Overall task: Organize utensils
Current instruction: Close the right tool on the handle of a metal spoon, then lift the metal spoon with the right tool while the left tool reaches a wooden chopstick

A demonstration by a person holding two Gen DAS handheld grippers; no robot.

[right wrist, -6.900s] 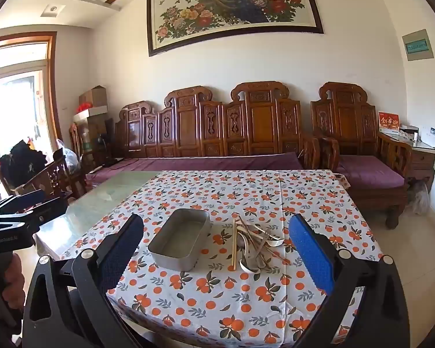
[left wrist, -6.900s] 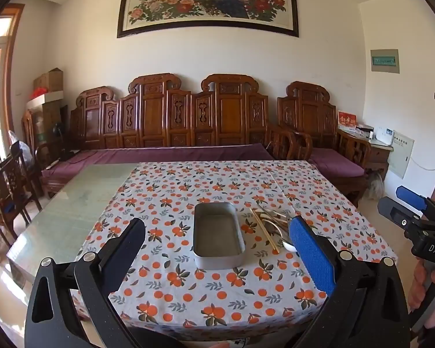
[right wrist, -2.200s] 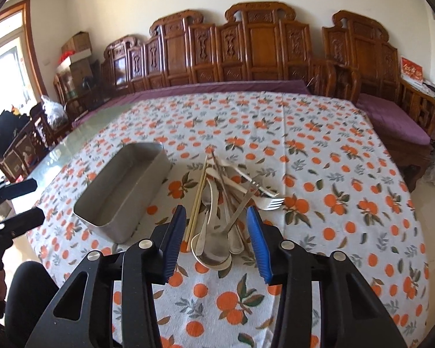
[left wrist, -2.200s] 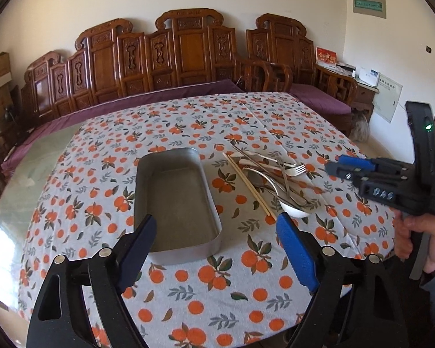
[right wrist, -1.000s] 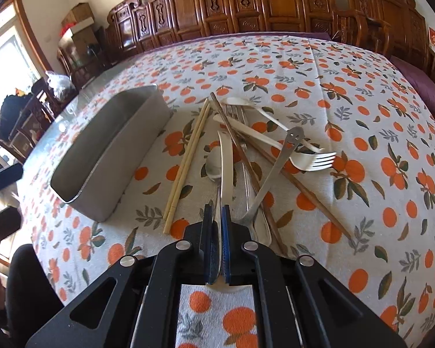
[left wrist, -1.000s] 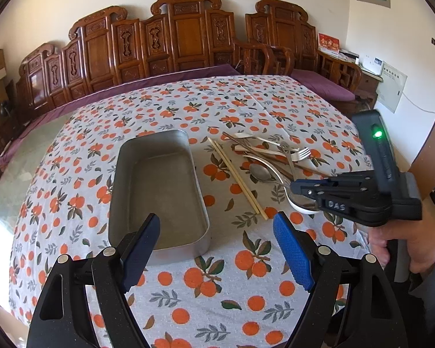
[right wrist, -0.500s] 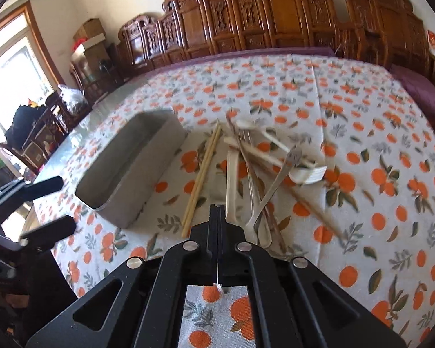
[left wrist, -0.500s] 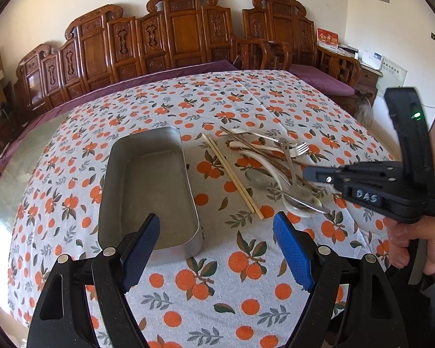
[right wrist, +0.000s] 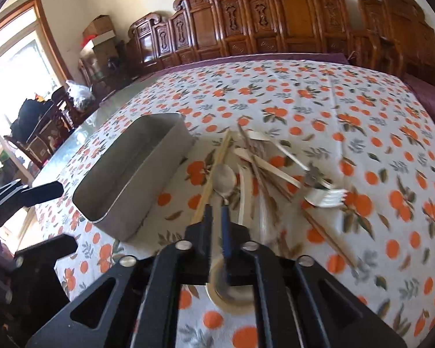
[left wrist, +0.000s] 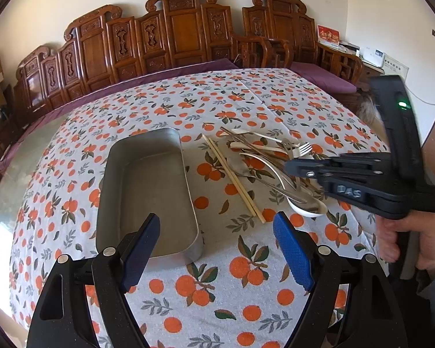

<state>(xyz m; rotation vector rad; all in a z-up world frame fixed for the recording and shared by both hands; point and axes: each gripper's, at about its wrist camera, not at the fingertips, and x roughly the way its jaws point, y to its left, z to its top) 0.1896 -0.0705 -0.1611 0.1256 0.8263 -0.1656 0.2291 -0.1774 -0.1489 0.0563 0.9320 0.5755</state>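
An empty metal tray [left wrist: 148,191] lies on the orange-print tablecloth [left wrist: 246,101], and also shows in the right wrist view [right wrist: 130,171]. To its right is a pile of utensils: chopsticks [left wrist: 232,177], a fork [left wrist: 300,148], spoons and a white spoon [left wrist: 306,207]. My left gripper [left wrist: 214,249] is open and empty above the tray's near end. My right gripper [right wrist: 216,211] is nearly shut on the handle of a metal spoon [right wrist: 224,178], over the pile; it shows from the side in the left wrist view [left wrist: 293,166].
Carved wooden benches [left wrist: 171,37] with purple cushions line the far side of the table. Bare glass tabletop [right wrist: 101,110] lies left of the cloth. Chairs and boxes [right wrist: 43,121] stand by the window at the left.
My right gripper has tilted and moved slightly, its jaws now around a metal spoon's handle. The pile looks blurred from motion. My left gripper has barely moved.
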